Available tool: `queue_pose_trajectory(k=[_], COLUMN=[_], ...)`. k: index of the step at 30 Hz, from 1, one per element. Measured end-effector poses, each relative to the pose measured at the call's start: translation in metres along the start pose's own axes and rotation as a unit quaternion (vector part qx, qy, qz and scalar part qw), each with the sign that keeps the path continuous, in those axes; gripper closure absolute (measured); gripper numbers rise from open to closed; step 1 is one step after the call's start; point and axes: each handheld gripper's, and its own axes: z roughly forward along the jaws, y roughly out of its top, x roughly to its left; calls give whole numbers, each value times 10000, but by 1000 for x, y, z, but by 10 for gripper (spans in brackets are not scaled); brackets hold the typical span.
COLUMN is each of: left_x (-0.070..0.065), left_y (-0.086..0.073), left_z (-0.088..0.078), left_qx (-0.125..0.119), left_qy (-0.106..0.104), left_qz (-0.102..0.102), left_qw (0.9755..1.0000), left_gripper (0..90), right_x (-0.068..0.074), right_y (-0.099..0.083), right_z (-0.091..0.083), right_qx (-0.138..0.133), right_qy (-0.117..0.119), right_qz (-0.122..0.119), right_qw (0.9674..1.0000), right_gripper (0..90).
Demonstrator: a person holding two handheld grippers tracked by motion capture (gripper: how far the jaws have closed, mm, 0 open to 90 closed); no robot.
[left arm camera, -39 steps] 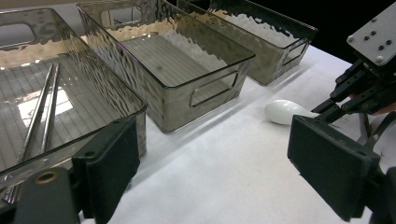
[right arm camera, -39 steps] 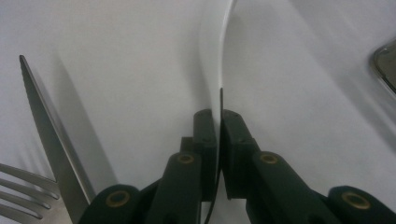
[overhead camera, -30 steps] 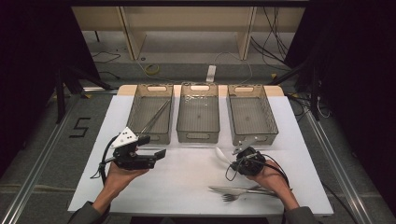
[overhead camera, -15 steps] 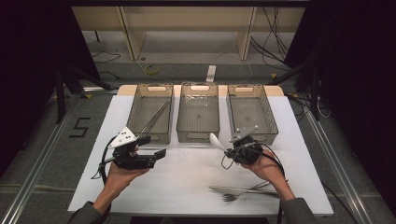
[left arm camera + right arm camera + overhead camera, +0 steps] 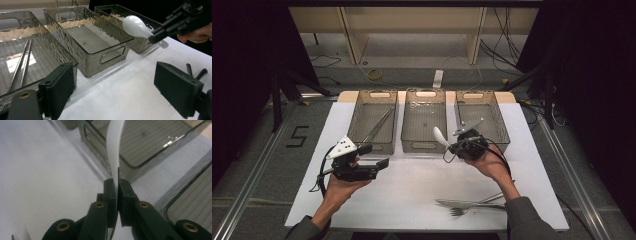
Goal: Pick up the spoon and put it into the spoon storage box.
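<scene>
Right tool (image 5: 451, 148) pinching white spoon (image 5: 439, 135) just before middle bin (image 5: 424, 120); left tool (image 5: 377, 156) spread, empty, over worktop (image 5: 412, 190).

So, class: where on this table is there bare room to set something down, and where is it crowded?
Free: the white sheet between the left tool and the right tool, in front of the middle bin; also its left margin beside the left bin. Crowded: the near right, where a fork and other cutlery lie.

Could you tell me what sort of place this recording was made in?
Probably a lab data-collection rig, not a kitchen: a white-covered table on a grey floor, cables trailing behind, dark curtains at the sides, and three clear bins for sorting cutlery.
</scene>
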Motion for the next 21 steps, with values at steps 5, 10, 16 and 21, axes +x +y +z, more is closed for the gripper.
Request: queue_pose_trajectory(k=[5, 10, 16, 21], left_x=[0, 0, 1, 1], left_y=[0, 0, 1, 1], left_z=[0, -2, -2, -3], left_qx=[-17, -57, -105, -143], left_qy=[17, 32, 56, 49], left_qz=[7, 12, -13, -16], left_qw=[10000, 10000, 9999, 9999], left_gripper=[161, 161, 162, 161], right_x=[-4, -10, -15, -21], right_y=[20, 37, 55, 65], right_z=[1, 9, 17, 27], right_qx=[-65, -81, -106, -102], right_qy=[-44, -59, -97, -137], right_qz=[-35, 29, 55, 186], right_qw=[10000, 9999, 9999, 9997], right_gripper=[863, 862, 863, 863])
